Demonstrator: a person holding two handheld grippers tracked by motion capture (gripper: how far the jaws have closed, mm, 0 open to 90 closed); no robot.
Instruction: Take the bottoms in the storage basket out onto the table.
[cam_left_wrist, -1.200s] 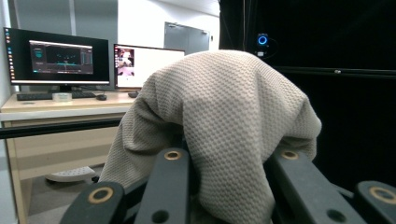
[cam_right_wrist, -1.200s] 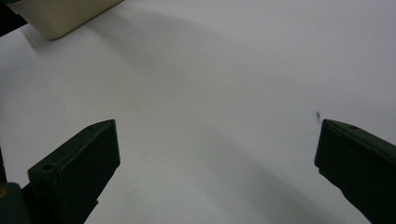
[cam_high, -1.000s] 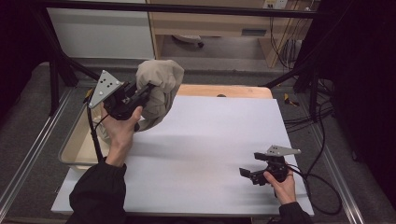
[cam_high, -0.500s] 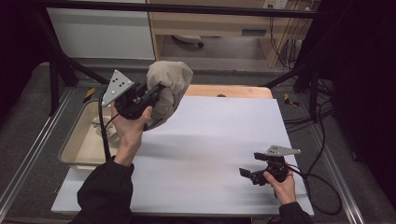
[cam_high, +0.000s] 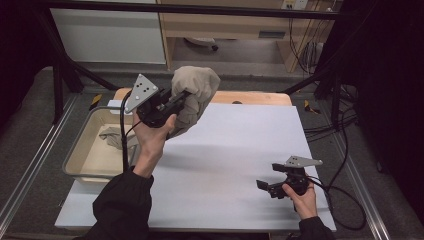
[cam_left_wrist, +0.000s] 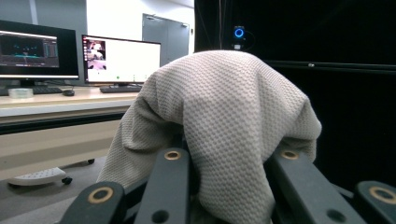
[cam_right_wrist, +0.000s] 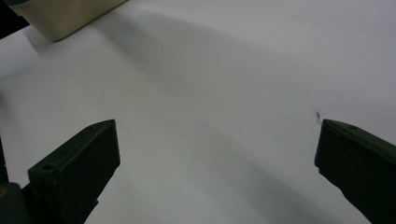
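Observation:
My left gripper (cam_high: 181, 99) is lifted high over the table's left rear part and is shut on a beige waffle-weave cloth (cam_high: 196, 90). The cloth bunches over the jaws and hangs down beside the hand. In the left gripper view the cloth (cam_left_wrist: 224, 116) drapes over both black jaws and hides the fingertips. My right gripper (cam_high: 263, 185) rests low near the front right of the white table (cam_high: 235, 145), its jaws wide apart. In the right gripper view nothing but bare table lies between its fingers (cam_right_wrist: 79, 163).
A beige metal tray (cam_high: 79, 146) stands at the table's left edge with another crumpled cloth (cam_high: 113, 136) inside; its corner (cam_right_wrist: 60, 18) appears in the right gripper view. A wooden board edge (cam_high: 250, 97) runs along the back. Cables trail off the right side.
My left gripper has carried the cloth to the right, from above the tray's edge toward the table. The right gripper has stayed put.

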